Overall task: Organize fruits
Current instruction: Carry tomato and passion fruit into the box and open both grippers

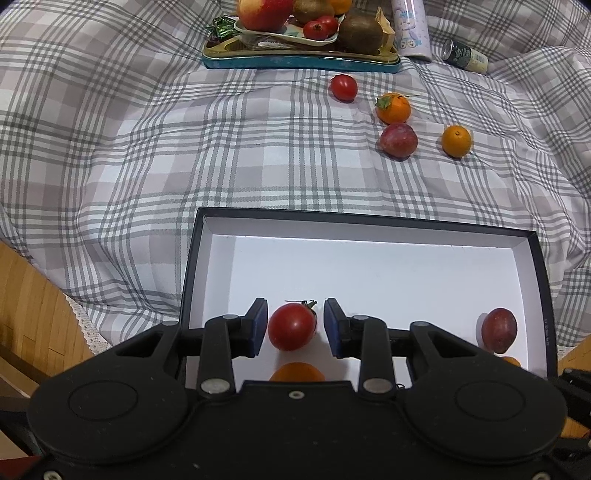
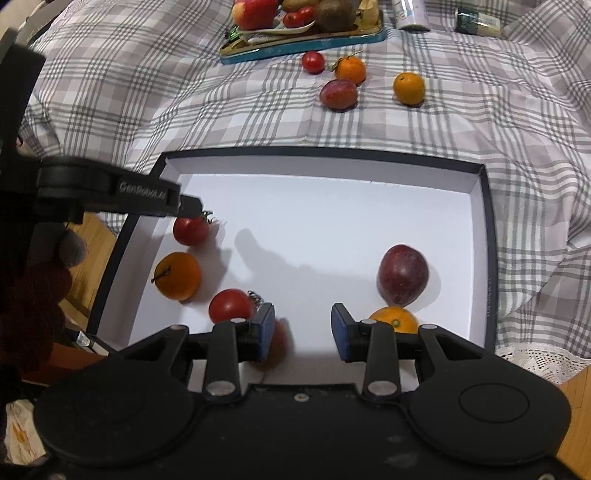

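A black box (image 1: 369, 221) with a white floor lies on the plaid cloth. My left gripper (image 1: 296, 328) is low inside it with a red tomato (image 1: 291, 326) between its blue pads; a white sliver separates tomato and right pad. In the right wrist view that tomato (image 2: 190, 230) rests on the floor under the left gripper (image 2: 192, 206). My right gripper (image 2: 303, 328) stands narrowly open with nothing gripped, and a blurred red fruit (image 2: 280, 343) shows beside its left pad. Also inside are an orange (image 2: 178, 275), a second tomato (image 2: 231, 306) and a plum (image 2: 402, 273).
Loose on the cloth beyond the box lie a tomato (image 1: 343, 88), a leafy tangerine (image 1: 393, 108), a plum (image 1: 399, 140) and an orange (image 1: 456, 141). A tin tray (image 1: 301, 62) piled with fruit and two bottles (image 1: 410, 29) stand behind. Wooden floor (image 1: 29, 295) lies left.
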Demonstrator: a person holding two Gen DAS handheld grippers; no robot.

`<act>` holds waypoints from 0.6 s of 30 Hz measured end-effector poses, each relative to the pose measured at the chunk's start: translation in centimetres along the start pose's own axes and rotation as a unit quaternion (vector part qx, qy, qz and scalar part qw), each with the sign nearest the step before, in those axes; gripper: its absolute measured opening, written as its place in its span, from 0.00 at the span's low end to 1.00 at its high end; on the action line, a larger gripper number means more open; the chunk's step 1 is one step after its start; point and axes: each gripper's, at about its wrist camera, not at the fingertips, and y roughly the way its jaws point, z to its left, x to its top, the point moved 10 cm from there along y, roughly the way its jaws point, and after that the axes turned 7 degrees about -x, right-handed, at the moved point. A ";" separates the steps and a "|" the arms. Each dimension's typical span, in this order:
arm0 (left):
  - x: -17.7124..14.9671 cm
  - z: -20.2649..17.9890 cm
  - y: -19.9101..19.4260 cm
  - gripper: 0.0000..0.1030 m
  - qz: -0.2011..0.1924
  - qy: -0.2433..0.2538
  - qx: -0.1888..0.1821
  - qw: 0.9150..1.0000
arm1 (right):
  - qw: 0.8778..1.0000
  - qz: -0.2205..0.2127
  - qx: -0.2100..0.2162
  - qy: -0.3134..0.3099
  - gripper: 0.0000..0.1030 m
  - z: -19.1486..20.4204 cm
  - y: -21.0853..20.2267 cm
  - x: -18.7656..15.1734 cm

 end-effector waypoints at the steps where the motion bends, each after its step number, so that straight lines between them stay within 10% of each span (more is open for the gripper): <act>1: 0.0 0.0 -0.1 0.41 -0.001 0.000 0.001 1.000 | 1.000 -0.002 -0.002 0.004 0.36 -0.2 -0.1 0.1; 18: -1.5 -0.6 -1.5 0.41 0.004 0.024 0.028 0.999 | 0.999 -0.026 -0.028 0.031 0.36 -2.4 -1.1 0.4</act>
